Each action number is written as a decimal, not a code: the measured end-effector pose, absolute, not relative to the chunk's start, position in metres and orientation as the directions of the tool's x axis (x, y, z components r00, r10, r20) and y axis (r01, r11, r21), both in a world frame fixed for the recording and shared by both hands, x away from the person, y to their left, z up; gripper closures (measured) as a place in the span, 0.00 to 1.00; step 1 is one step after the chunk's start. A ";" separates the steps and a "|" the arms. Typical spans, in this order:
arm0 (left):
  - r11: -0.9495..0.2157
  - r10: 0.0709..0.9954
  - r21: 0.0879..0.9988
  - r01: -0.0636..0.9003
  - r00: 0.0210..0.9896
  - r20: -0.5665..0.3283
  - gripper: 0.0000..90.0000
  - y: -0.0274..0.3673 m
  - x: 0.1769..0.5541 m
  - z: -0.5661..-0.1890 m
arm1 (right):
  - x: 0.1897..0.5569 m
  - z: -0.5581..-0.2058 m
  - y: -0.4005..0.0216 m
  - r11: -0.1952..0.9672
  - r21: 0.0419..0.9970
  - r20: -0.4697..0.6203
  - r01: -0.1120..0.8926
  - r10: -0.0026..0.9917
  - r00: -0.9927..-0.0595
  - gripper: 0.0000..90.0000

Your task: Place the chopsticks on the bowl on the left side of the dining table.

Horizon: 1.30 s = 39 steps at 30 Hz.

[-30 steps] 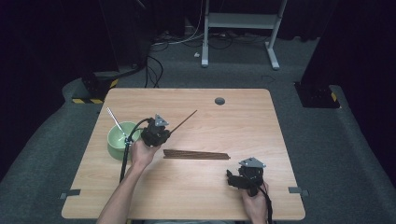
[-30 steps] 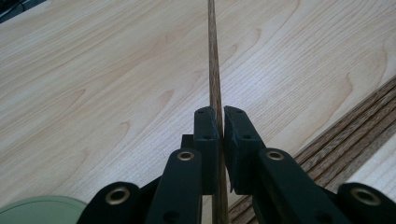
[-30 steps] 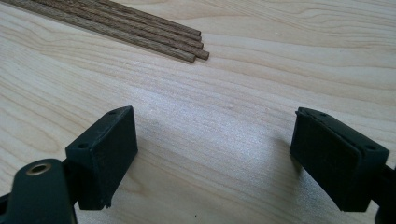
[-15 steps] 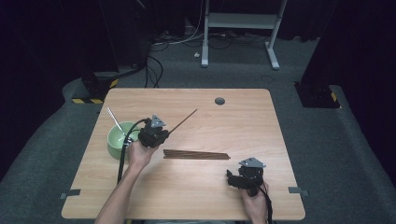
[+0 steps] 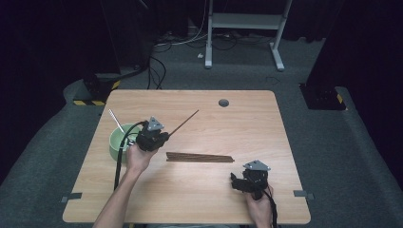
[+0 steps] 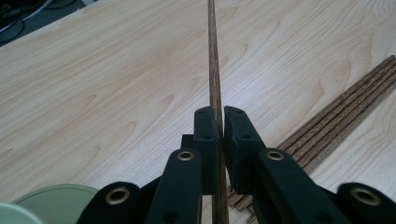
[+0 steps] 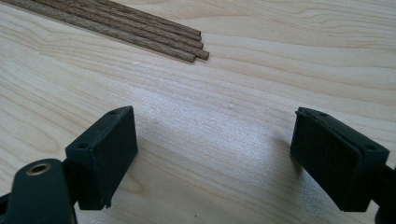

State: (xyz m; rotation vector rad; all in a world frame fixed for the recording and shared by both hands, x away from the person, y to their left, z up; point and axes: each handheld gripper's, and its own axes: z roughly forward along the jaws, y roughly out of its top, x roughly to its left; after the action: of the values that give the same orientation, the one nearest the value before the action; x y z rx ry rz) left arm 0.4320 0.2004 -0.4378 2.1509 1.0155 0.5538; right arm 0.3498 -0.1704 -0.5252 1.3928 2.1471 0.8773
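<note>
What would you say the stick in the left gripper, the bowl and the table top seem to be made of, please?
Stick: dark brown wood, matte, with visible grain.
Bowl: pale green, smooth, probably plastic or glazed ceramic; can't tell which.
Table top: light wood or wood-look laminate, with printed-looking grain.

right gripper (image 7: 212,154): jaws wide apart | chopsticks (image 7: 116,25): ahead on table (image 7: 233,84)

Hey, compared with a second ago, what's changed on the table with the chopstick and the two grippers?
Nothing has visibly changed. The left gripper stays shut on one chopstick beside the green bowl, the stick pointing away over the table. The right gripper stays open near the table's front edge, and the bundle of chopsticks lies where it was.
</note>
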 end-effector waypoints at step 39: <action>-0.403 0.805 0.775 0.487 0.591 0.047 0.93 0.233 0.409 -0.424 | 0.350 -0.525 -0.170 0.294 0.708 -0.017 0.642 0.916 -0.401 0.16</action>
State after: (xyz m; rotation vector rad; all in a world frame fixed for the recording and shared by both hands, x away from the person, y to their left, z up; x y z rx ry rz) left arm 0.4087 0.2332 -0.4235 2.0745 1.0219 0.5455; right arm 0.3498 -0.1704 -0.5252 1.3926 2.1470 0.8773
